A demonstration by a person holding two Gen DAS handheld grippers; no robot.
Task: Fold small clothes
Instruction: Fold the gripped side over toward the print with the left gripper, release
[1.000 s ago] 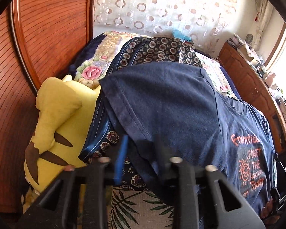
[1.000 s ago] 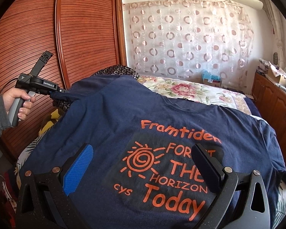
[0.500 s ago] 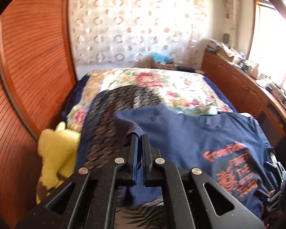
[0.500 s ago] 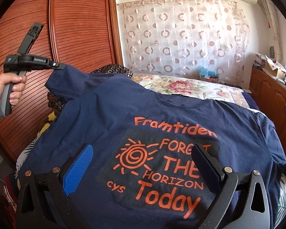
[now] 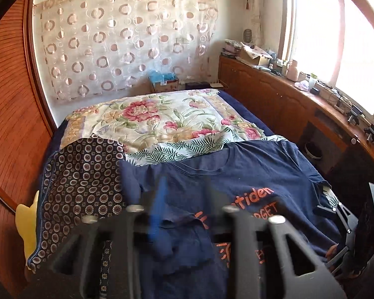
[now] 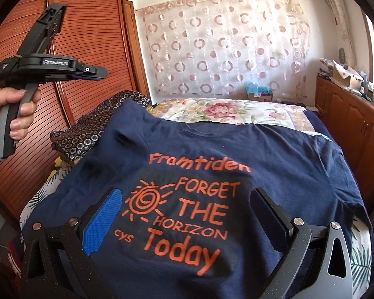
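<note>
Hovering left gripper [image 6: 97, 73], jaws just opening and empty, above the shirt [image 6: 212, 154] sleeve lying below-right; right gripper [image 6: 184, 214] spread, empty, over shirt print.

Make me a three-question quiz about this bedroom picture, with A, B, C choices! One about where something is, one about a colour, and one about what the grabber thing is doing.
1. Where does the navy blue cotton T-shirt lie?
A. on the bed
B. on the floor
C. in a drawer

2. What colour is its printed lettering?
A. white
B. orange
C. green

3. How are the jaws of the right gripper?
A. shut on the shirt
B. open, holding nothing
C. shut on a sock

Answers:
1 A, it is spread over the floral bedspread.
2 B, the words and sun are orange.
3 B, the jaws stand wide apart over the print.
</note>
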